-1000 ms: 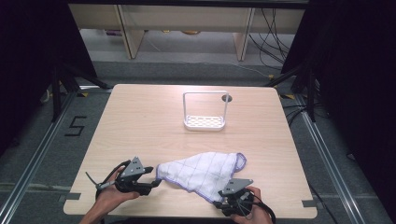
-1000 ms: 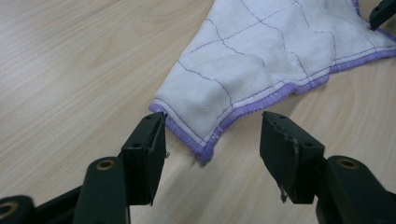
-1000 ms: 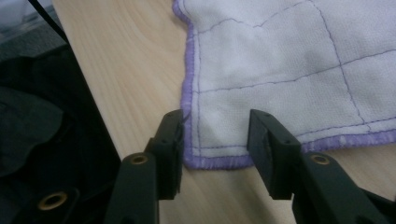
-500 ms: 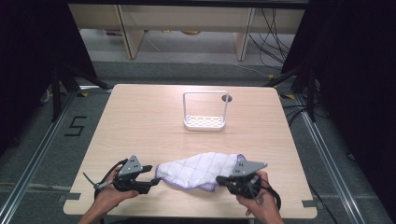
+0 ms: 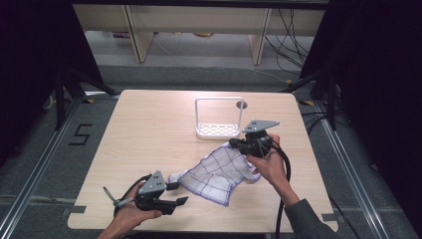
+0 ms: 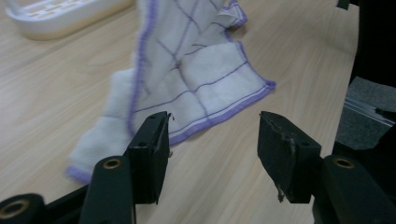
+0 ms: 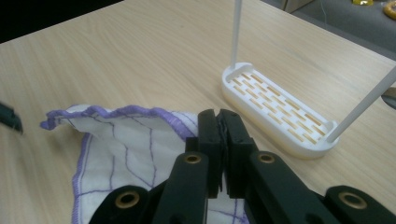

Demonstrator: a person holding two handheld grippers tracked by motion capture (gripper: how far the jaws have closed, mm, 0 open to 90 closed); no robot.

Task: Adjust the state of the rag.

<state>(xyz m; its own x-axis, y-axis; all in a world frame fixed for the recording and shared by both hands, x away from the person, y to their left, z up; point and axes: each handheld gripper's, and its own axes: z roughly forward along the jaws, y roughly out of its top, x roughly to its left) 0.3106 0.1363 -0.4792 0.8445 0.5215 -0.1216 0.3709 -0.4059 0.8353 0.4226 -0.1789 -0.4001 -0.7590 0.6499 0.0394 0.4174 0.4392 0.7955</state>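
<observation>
A white cloth (image 5: pixel 216 172) with a purple grid and purple hem lies spread on the wooden table (image 5: pixel 149 129). My right gripper (image 5: pixel 233 145) is shut on the cloth's far corner, just in front of the white rack. In the right gripper view the jaws (image 7: pixel 219 126) stand pressed together with the cloth (image 7: pixel 126 144) trailing below them. My left gripper (image 5: pixel 182 192) rests low near the table's front edge, open, at the cloth's near left end. Its jaws (image 6: pixel 212 135) stand wide apart, with the cloth's hem (image 6: pixel 196 79) just beyond them and nothing between.
A white slotted rack (image 5: pixel 218 129) with a thin upright frame stands past the middle of the table, close to the right gripper (image 7: pixel 280 112). A small round hole (image 5: pixel 242 105) lies behind it. Shelves and cables sit on the floor beyond the table.
My right gripper has moved from the front edge up toward the rack, dragging the cloth's corner with it and stretching the cloth out. The left gripper has hardly moved.
</observation>
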